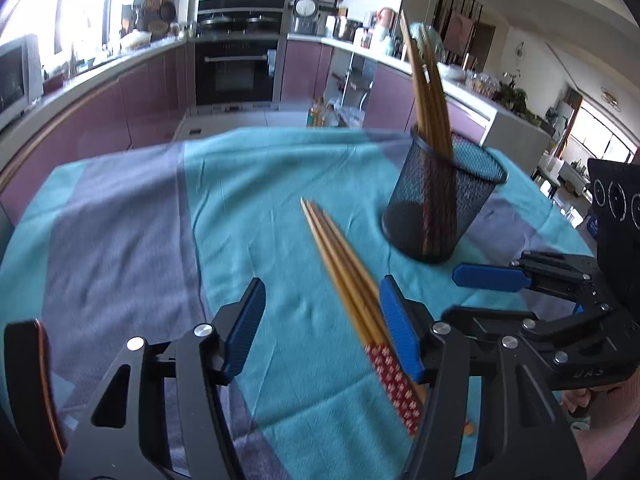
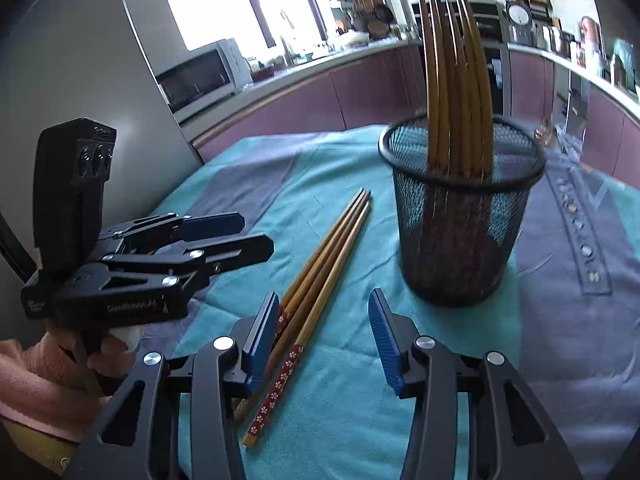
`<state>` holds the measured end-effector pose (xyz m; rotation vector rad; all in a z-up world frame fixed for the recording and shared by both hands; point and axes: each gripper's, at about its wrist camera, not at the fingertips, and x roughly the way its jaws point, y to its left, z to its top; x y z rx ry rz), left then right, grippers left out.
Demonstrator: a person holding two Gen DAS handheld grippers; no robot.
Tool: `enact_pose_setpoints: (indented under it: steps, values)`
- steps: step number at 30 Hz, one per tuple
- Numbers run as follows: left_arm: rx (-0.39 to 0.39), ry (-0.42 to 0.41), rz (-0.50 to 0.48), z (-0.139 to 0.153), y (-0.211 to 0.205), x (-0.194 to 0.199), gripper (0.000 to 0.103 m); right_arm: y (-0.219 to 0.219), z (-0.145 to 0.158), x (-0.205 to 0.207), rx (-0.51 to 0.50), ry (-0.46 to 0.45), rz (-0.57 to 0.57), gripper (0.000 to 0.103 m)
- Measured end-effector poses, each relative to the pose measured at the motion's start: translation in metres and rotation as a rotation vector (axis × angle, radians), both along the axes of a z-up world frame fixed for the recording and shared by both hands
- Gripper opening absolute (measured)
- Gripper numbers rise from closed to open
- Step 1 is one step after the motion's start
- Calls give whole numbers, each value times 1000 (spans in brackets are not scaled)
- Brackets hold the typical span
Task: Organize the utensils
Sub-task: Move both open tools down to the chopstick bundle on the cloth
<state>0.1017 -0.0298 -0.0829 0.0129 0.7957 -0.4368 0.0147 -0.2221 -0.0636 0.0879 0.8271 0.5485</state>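
Note:
A small bundle of wooden chopsticks [image 1: 344, 272] with red patterned ends lies flat on the teal cloth. My left gripper [image 1: 322, 328] stands open over it, and the bundle runs close along the right finger [image 1: 400, 332]. In the right wrist view the same chopsticks [image 2: 324, 268] pass between the jaws of my open right gripper [image 2: 324, 340], close to its left finger [image 2: 262, 340]. Nothing is pinched. A black mesh cup [image 1: 444, 204] [image 2: 460, 236] stands upright just beyond, with several chopsticks [image 1: 428, 92] [image 2: 456, 80] upright in it. Each view shows the other gripper [image 1: 452, 292] [image 2: 256, 236] alongside.
The teal and grey-purple cloth [image 1: 132, 220] covers the whole table [image 2: 572, 320]. A kitchen counter with an oven [image 1: 236, 68] and a microwave [image 2: 200, 76] stands behind. A hand in a pink sleeve [image 2: 36, 380] holds the left gripper.

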Motion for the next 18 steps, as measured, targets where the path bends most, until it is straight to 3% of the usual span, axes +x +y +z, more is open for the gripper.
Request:
enact_pose_setpoints:
  steps: [18]
  values:
    - [34,83,-33,-25,-11,2,50,22,-18,15,-85,39,-27,33]
